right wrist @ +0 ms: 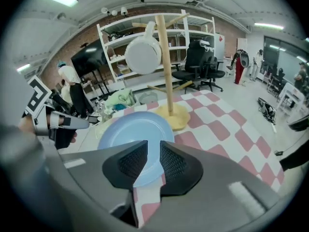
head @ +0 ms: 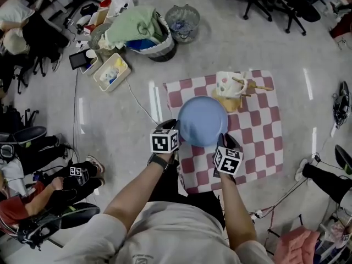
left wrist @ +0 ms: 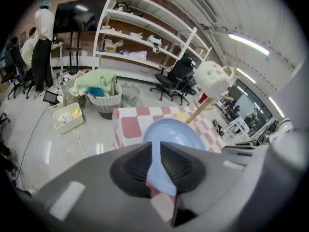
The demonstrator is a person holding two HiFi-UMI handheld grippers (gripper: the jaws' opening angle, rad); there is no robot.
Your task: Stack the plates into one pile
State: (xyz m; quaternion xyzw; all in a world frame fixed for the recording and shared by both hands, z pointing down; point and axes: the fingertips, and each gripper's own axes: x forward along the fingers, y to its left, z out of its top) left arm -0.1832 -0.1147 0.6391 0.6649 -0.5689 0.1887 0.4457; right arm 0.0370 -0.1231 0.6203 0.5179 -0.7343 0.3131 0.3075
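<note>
A round light-blue plate [head: 202, 121] hangs above the near-left part of a small table covered by a red-and-white checked cloth [head: 258, 142]. My left gripper [head: 175, 127] is shut on the plate's left rim and my right gripper [head: 222, 139] is shut on its near-right rim. In the left gripper view the blue plate [left wrist: 176, 132] runs between the closed jaws of the gripper [left wrist: 155, 151]. The right gripper view shows the same plate [right wrist: 130, 129] pinched by that gripper [right wrist: 153, 151]. I see no other plate.
A wooden mug tree [head: 237, 94] with a white mug [right wrist: 142, 54] stands at the table's far side. On the floor beyond lie a laundry basket [head: 146, 32], a wire bin [head: 183, 22] and a white box [head: 111, 72]. A seated person [head: 44, 194] is at the left.
</note>
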